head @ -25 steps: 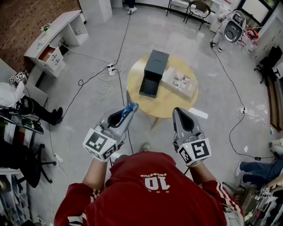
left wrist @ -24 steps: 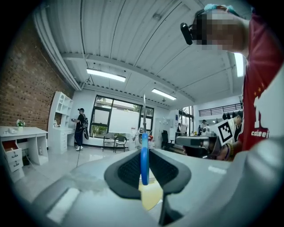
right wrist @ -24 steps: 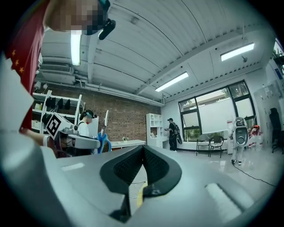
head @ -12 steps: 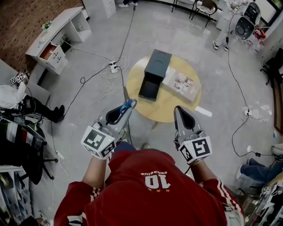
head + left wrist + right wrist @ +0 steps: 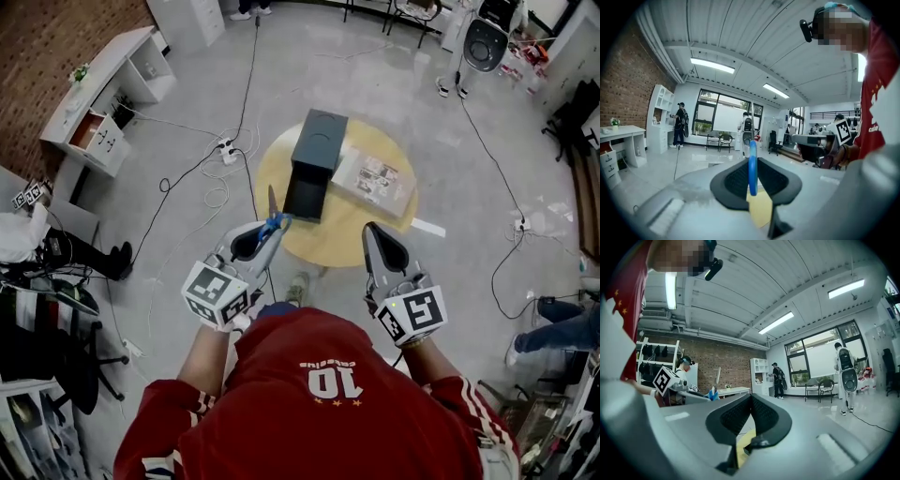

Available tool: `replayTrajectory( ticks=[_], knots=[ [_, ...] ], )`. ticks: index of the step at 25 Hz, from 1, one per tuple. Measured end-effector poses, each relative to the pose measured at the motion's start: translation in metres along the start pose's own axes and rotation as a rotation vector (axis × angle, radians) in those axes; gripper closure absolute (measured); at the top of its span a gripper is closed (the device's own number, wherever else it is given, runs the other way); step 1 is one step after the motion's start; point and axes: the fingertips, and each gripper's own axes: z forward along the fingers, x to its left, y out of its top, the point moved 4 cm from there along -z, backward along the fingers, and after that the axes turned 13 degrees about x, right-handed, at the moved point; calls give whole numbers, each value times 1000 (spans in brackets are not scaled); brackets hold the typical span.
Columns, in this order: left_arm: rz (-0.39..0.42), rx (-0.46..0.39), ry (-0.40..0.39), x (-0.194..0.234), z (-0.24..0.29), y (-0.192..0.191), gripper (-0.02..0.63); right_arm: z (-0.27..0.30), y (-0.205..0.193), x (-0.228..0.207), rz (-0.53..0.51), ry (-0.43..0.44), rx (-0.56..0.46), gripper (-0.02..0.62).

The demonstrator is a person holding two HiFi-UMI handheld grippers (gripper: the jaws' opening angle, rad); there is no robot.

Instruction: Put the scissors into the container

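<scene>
My left gripper (image 5: 271, 226) is shut on the blue handle of the scissors (image 5: 273, 214). Their blades point away from me, over the near left edge of the round yellow table (image 5: 349, 225). In the left gripper view the blue handle ring (image 5: 752, 168) sits upright between the pads, with the thin blade above it. The container (image 5: 313, 161), a dark grey box with an open front, lies on the table just beyond the blade tips. My right gripper (image 5: 371, 232) is shut with nothing in it and hovers at the table's near right edge; its pads (image 5: 757, 416) meet.
A flat printed packet (image 5: 376, 179) lies on the table to the right of the container. Cables and a power strip (image 5: 225, 148) trail over the floor at left. A white desk (image 5: 98, 98) stands far left, a white robot (image 5: 483, 42) at top right, and a person's legs (image 5: 553, 333) at right.
Both grippers have come closer to the table. The scissors' blades now reach its near left edge, just short of the container. The grip on the scissors is unchanged.
</scene>
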Motion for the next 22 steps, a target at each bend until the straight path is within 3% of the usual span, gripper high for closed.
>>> replayTrajectory(
  ticks=[7, 14, 22],
  knots=[
    [-32, 51, -88, 25, 47, -4, 555, 27, 2, -14, 40, -42, 34, 598],
    [-122, 101, -181, 59, 96, -14, 555, 52, 9, -30, 29, -89, 47, 598],
    [-212, 221, -242, 91, 142, -44, 554, 87, 12, -41, 53, -131, 56, 598]
  ],
)
